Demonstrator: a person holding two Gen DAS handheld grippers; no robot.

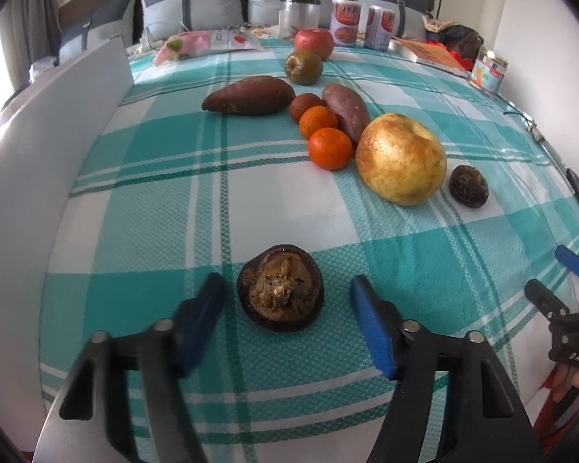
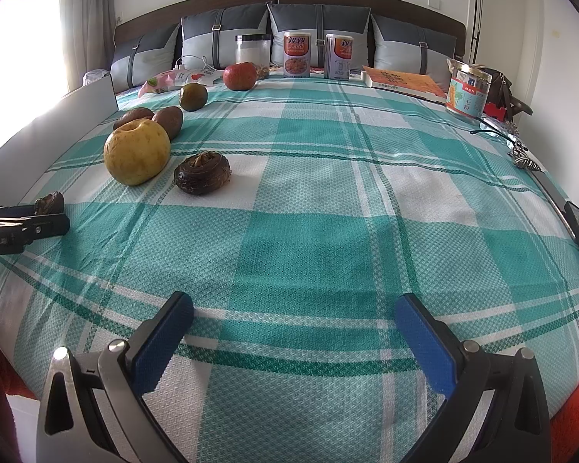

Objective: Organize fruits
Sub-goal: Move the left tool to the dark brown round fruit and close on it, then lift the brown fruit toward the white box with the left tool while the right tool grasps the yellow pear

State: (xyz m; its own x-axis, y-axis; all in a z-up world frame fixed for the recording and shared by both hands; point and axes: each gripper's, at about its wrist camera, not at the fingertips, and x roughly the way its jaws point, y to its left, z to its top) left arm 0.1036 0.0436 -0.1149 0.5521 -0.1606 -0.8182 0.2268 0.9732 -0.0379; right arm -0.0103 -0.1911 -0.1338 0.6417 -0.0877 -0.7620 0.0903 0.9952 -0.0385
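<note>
Readable marks on the bed

The letters "DAS" stood in white on the black body of the right gripper (image 1: 573, 270), at the edge of the left wrist view. The two cans (image 2: 296, 55) by the pillows, the orange book (image 2: 405, 81) and the lidded jar (image 2: 468, 88) all carried printed characters, but these were too small and blurred to read.

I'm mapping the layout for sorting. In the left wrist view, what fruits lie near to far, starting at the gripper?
Dark dried fruit between the left gripper fingers → yellow pear → green fruit → red apple.
</note>
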